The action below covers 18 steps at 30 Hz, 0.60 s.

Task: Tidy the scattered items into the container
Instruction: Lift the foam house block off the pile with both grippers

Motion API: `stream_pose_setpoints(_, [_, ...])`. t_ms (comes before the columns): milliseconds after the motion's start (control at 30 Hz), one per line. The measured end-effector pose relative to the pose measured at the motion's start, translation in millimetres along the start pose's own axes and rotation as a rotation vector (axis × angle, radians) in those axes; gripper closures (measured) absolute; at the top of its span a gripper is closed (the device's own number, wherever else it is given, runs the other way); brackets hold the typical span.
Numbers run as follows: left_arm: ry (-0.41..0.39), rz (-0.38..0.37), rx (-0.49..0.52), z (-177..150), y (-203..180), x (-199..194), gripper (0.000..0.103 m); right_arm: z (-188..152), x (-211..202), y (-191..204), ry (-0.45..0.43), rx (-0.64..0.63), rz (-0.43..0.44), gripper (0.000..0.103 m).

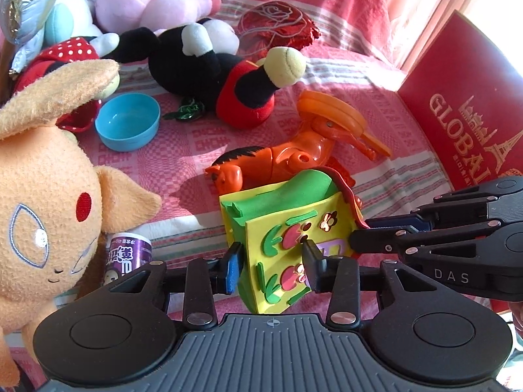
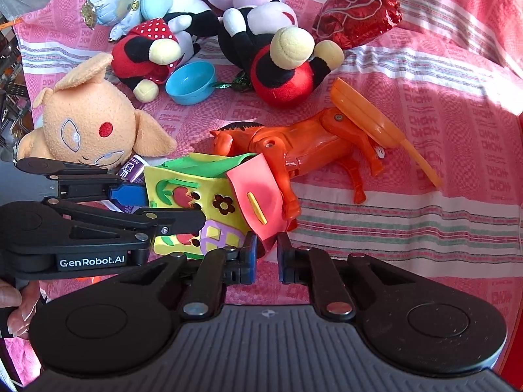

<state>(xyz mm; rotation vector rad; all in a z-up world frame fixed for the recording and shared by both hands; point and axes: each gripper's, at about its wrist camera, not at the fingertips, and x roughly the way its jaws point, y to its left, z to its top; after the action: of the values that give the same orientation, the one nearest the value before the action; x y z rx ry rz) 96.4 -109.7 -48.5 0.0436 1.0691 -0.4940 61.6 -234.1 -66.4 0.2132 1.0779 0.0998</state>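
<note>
A yellow and green foam house [image 1: 278,215] lies on the pink bedspread [image 1: 183,150], leaning against an orange plastic horse [image 1: 294,156]. My left gripper [image 1: 271,264] is shut on its front left corner, one blue pad on the side wall and the other finger on the flowered front. From the right, my right gripper [image 1: 358,230] pinches the edge of the pink roof flap [image 2: 258,196]. In the right wrist view that gripper [image 2: 266,254] has a narrow gap, and the flap's corner dips into it. A red box [image 1: 457,114] printed GLOBAL stands at the right.
An orange plush [image 1: 42,202] lies close on the left, with a purple can [image 1: 130,254] beside it. Farther back are a blue bowl [image 1: 129,121], a black and red mouse plush [image 1: 202,72], an orange toy pan [image 1: 330,111] and a red foil rose [image 1: 274,26]. A hand [image 2: 13,310] holds the left gripper.
</note>
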Motion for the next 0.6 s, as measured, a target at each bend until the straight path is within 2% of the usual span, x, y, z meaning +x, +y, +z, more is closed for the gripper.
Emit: stream_pose_setpoints(600, [-0.021, -0.026, 0.014, -5, -11, -26, 0.067, -2, -23, 5, -0.019, 0.015, -0.018, 0.093])
